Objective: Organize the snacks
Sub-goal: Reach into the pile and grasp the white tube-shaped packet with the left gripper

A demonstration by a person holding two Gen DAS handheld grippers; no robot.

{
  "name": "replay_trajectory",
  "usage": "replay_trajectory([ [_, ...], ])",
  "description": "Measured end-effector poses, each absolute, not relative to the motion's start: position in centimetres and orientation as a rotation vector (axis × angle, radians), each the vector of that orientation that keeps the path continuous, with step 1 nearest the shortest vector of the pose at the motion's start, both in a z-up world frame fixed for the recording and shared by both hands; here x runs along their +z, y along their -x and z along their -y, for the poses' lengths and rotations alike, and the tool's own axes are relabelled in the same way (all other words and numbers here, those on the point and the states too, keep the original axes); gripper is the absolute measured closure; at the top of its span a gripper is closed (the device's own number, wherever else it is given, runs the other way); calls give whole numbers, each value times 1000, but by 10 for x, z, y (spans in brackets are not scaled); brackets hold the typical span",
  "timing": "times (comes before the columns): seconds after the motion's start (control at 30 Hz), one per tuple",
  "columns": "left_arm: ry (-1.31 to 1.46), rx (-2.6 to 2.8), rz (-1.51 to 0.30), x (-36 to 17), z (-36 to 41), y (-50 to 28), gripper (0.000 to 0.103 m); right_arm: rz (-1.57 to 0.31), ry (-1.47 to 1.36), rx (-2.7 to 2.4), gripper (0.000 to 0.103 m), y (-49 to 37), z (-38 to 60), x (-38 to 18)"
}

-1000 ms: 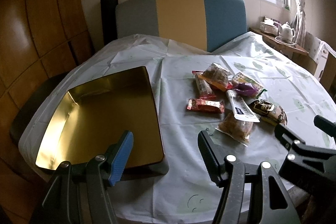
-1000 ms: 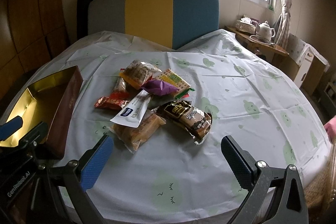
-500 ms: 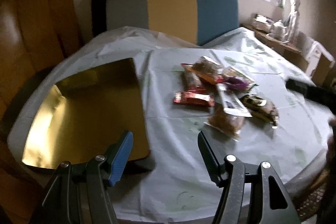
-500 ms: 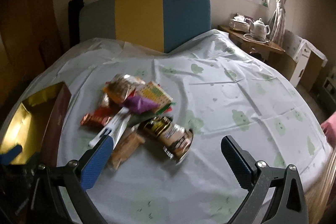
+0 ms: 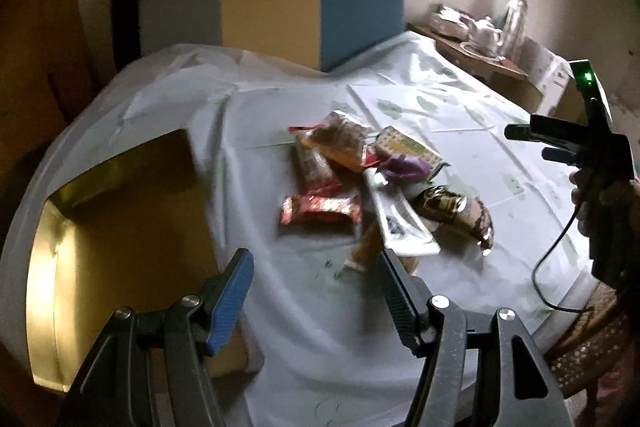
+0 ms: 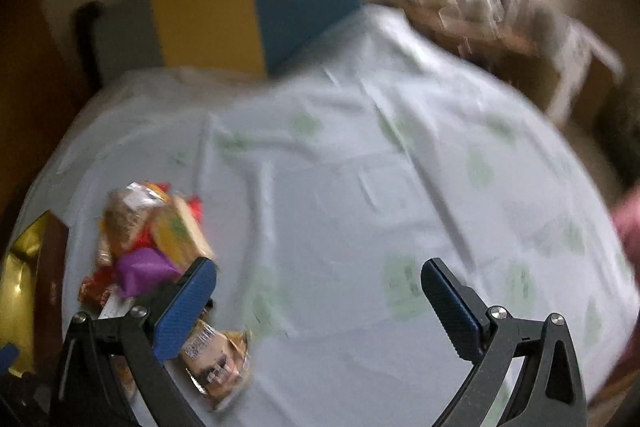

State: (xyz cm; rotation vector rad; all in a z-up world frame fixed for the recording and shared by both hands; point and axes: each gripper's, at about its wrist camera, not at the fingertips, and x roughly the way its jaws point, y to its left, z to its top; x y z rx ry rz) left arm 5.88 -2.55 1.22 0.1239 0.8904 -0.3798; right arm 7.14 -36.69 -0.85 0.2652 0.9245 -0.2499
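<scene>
A pile of wrapped snacks point(image 5: 360, 183) lies on the table's pale cloth point(image 5: 304, 327): a red bar point(image 5: 320, 209), a white packet point(image 5: 400, 223), a dark brown pack point(image 5: 456, 209), a purple wrapper point(image 5: 404, 165). An open gold tin point(image 5: 120, 239) sits to the left. My left gripper point(image 5: 316, 277) is open and empty, above the cloth in front of the pile. My right gripper point(image 6: 320, 291) is open and empty; its view is blurred, with the snacks point(image 6: 148, 247) at its lower left. It also shows in the left wrist view point(image 5: 576, 143), held high at the right.
A chair with grey, yellow and blue back panels point(image 5: 272, 7) stands behind the table. A side table with a white teapot point(image 5: 486, 31) is at the back right under the window. A wicker seat point(image 5: 588, 343) is at the table's right edge.
Both grippers have moved and turned right. The right gripper has swung up and away, so the snacks slid to its lower left. The left view now centres on the pile.
</scene>
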Motion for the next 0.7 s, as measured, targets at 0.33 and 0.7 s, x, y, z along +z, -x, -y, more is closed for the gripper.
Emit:
replay_trajectory([
  [0.33, -194, -490, -1096, -11, 89, -115, 52, -898, -298, -194, 0, -71, 364, 1],
  [0.7, -342, -537, -1193, -56, 151, -161, 52, -906, -318, -166, 0, -73, 365, 1],
])
